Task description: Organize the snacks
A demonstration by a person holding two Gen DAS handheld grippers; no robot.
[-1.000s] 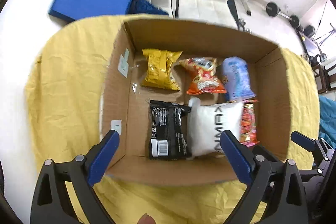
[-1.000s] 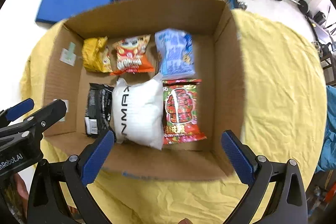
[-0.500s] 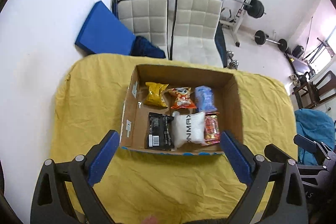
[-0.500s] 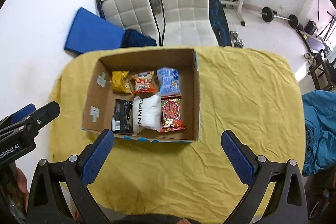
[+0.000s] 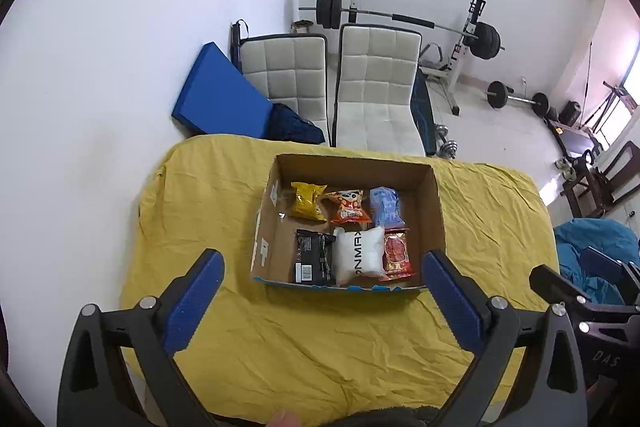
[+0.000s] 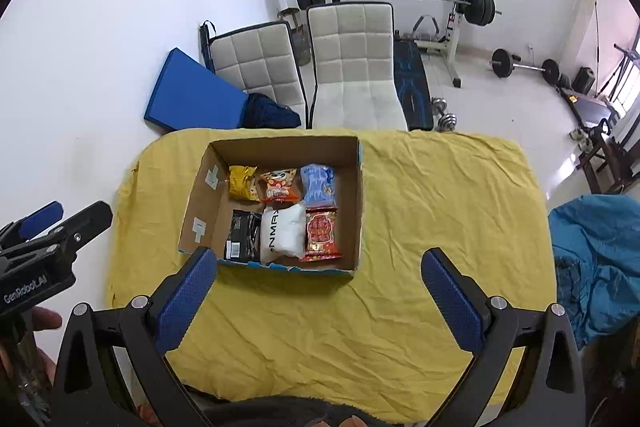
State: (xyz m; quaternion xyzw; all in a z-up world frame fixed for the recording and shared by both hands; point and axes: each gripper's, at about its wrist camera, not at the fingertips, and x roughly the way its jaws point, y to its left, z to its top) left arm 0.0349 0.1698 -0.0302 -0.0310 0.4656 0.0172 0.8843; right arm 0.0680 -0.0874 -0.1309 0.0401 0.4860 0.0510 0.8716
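Left gripper [image 5: 322, 273] wide open, empty, high above yellow cloth [image 5: 200, 195]. Right gripper [image 6: 320, 271] likewise spread wide, nothing held. Box [image 5: 434, 211] sits on cloth at 12 o'clock from left gripper, open top. Six packets inside, two rows. Far row: yellow bag [image 5: 306, 201], orange bag [image 5: 347, 207], blue bag [image 5: 385, 207]. Near row: black pack [image 5: 314, 258], white pack [image 5: 359, 255] touching it, red pack [image 5: 396, 251] at 3 o'clock of white. Two chairs [image 5: 376, 91] beyond table.
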